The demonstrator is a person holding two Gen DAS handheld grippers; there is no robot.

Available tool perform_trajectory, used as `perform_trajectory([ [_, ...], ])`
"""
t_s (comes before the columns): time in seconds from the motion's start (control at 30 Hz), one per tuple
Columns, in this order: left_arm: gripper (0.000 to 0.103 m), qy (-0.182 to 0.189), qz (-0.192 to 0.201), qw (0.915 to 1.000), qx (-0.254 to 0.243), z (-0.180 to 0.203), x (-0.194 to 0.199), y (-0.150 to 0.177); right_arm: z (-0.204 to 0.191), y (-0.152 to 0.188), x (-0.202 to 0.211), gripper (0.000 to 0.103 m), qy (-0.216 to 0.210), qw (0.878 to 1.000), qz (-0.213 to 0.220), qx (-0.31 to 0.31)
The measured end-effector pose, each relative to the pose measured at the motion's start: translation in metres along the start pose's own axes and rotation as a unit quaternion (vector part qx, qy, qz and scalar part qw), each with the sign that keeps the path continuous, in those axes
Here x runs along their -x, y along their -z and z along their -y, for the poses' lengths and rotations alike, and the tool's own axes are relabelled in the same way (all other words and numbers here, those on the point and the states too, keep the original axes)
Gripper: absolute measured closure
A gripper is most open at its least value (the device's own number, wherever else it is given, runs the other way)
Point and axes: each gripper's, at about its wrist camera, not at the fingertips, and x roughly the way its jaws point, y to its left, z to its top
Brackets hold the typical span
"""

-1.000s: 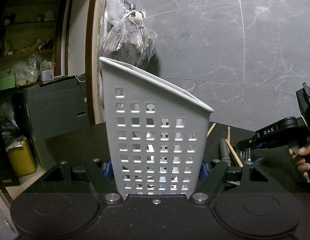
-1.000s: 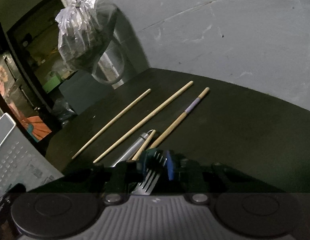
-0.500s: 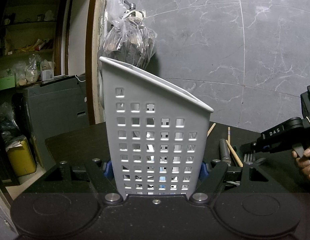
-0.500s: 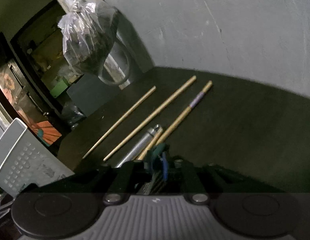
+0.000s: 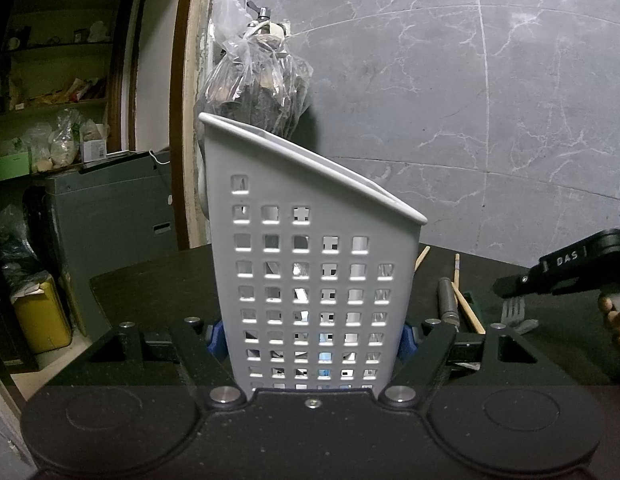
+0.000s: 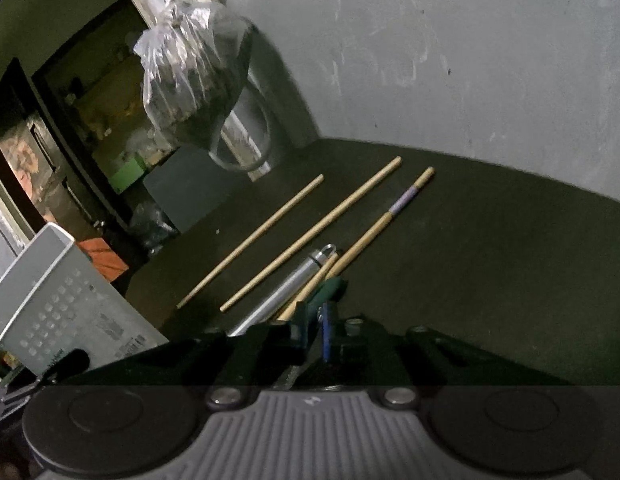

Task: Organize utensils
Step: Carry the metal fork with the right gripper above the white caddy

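Observation:
My left gripper (image 5: 310,336) is shut on a white perforated utensil basket (image 5: 310,240), which stands upright and fills the middle of the left wrist view. The same basket (image 6: 66,300) shows at the lower left of the right wrist view. My right gripper (image 5: 509,284) hovers low over the dark table, right of the basket. Its jaws are closing on a metal fork (image 5: 513,309), whose tines hang just below the tip. In the right wrist view the right gripper (image 6: 319,312) shows its pads almost together, and the fork is mostly hidden between them.
Three wooden chopsticks (image 6: 313,236) and a metal cylindrical handle (image 6: 286,292) lie on the dark table (image 6: 489,260) ahead of the right gripper. A plastic bag (image 5: 262,88) hangs on the wall behind the basket. A person's hand (image 5: 615,316) grips the right tool.
The right gripper's jaws have drawn together around the fork, and its flat tines no longer show in the right wrist view. That gripper drifted right in the left wrist view. The left gripper and basket kept still.

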Motion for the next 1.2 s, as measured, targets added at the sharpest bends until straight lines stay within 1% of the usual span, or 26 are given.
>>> perform_trajectory([
  [0.13,0.027,0.001,0.000,1.0000,0.000,0.000,0.000,0.000,-0.008,0.001,0.015,0.098,0.007,0.999,0.028,0.014],
  [0.27,0.027,0.002,0.000,1.0000,0.000,0.001,0.001,0.000,-0.022,0.000,0.038,0.098,0.023,0.996,0.072,0.047],
  [0.4,0.027,0.003,0.000,1.0000,0.000,0.002,0.002,0.000,-0.043,0.001,0.061,0.100,0.040,0.986,0.125,0.102],
  [0.53,0.027,0.003,0.000,1.0000,0.000,0.003,0.002,0.000,-0.067,0.001,0.082,0.101,0.054,0.973,0.164,0.156],
  [0.7,0.027,0.005,0.000,1.0000,0.000,0.004,0.003,-0.001,-0.088,0.002,0.092,0.101,0.055,0.963,0.177,0.194],
  [0.97,0.027,0.006,0.000,1.0000,0.000,0.004,0.004,-0.001,-0.107,-0.003,0.101,0.101,0.055,0.953,0.200,0.221],
  [1.07,0.027,0.007,0.000,1.0000,0.000,0.005,0.003,-0.002,-0.117,-0.010,0.106,0.101,0.054,0.944,0.219,0.239],
  [1.2,0.027,0.010,-0.001,1.0000,0.000,0.007,0.003,-0.003,-0.137,-0.019,0.117,0.101,0.045,0.925,0.272,0.262],
])
